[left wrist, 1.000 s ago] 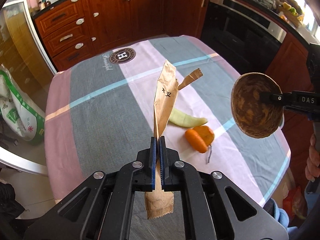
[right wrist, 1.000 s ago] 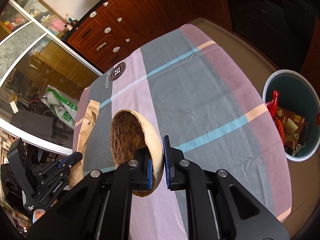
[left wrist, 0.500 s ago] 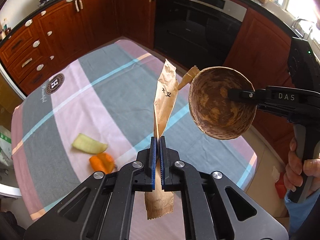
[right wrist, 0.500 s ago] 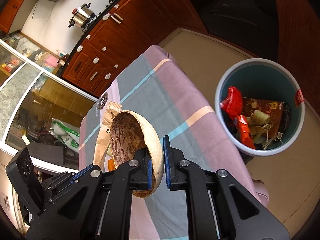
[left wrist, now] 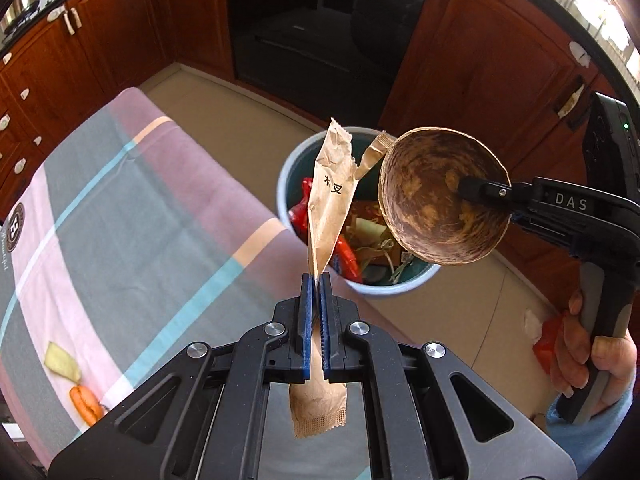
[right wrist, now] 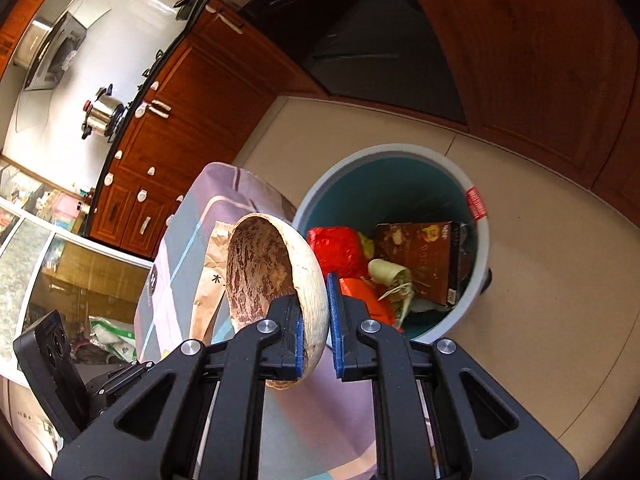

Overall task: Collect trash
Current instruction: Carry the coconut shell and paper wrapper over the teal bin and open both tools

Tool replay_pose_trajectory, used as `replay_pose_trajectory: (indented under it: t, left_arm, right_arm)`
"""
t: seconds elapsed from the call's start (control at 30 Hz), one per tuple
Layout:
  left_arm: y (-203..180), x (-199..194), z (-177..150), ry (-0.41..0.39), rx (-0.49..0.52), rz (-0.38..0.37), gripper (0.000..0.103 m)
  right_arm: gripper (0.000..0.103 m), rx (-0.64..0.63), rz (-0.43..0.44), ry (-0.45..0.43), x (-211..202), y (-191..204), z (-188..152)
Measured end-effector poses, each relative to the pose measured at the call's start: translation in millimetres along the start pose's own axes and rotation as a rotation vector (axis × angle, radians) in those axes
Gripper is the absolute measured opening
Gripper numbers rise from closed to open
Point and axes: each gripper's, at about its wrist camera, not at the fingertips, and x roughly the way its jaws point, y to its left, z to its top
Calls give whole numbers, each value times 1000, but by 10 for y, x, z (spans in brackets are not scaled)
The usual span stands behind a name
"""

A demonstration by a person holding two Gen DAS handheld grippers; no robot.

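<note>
My left gripper (left wrist: 315, 280) is shut on a brown paper wrapper (left wrist: 331, 196) that stands upright in the jaws, held past the table's edge, in front of the blue trash bin (left wrist: 286, 168). My right gripper (right wrist: 315, 280) is shut on the rim of a half coconut shell (right wrist: 260, 268), held near the bin (right wrist: 400, 152). The shell (left wrist: 440, 200) hangs over the bin's right side in the left wrist view, with the right gripper (left wrist: 468, 190) clamped on it. The wrapper (right wrist: 212, 268) shows behind the shell in the right wrist view. The bin holds red wrappers, a brown box and peelings.
A table with a striped cloth (left wrist: 120, 220) lies at the left, with a green peel (left wrist: 62, 367) and an orange peel (left wrist: 86, 404) near its front. Wooden cabinets (left wrist: 480, 60) and a dark oven (left wrist: 304, 28) stand behind the bin. A beige tile floor (right wrist: 540, 300) surrounds it.
Both grippers swung right from over the table to the trash bin, carrying the wrapper and the coconut shell. The peels stayed on the table.
</note>
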Motion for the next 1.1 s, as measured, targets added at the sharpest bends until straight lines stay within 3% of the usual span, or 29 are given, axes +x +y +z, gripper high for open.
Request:
replay_pose_trajectory:
  t: [0.27, 0.5, 0.57, 0.63, 0.67, 0.77, 0.8, 0.83, 0.97, 1.1]
  left_arm:
    - [-303, 485, 318, 60, 32, -37, 4]
    - [-426, 782, 508, 93, 49, -51, 8]
    - [-426, 829, 527, 101, 49, -56, 8]
    - [-428, 860, 531, 107, 47, -61, 11]
    - [-426, 870, 532, 106, 46, -59, 19]
    - [-410, 849, 507, 87, 36, -39, 63]
    - [-408, 837, 496, 77, 31, -33, 70]
    - [-408, 829, 488, 73, 26, -30, 73]
    - [-338, 774, 472, 73, 2, -17, 90]
    - [-270, 670, 412, 58, -12, -21, 97]
  right_arm:
    - [13, 49, -86, 1, 133, -404, 146]
    - [15, 59, -120, 23, 318, -528, 240]
    - [17, 57, -119, 30, 371, -531, 263]
    - [28, 52, -116, 36, 423, -513, 283]
    - [31, 47, -115, 37, 443, -505, 290]
    - [44, 38, -95, 34, 474, -468, 298]
    - [62, 42, -87, 32, 478, -468, 303]
    - [78, 50, -80, 26, 471, -470, 298]
    - [82, 74, -89, 5, 406, -470, 285]
    - [86, 104, -102, 7, 354, -474, 259]
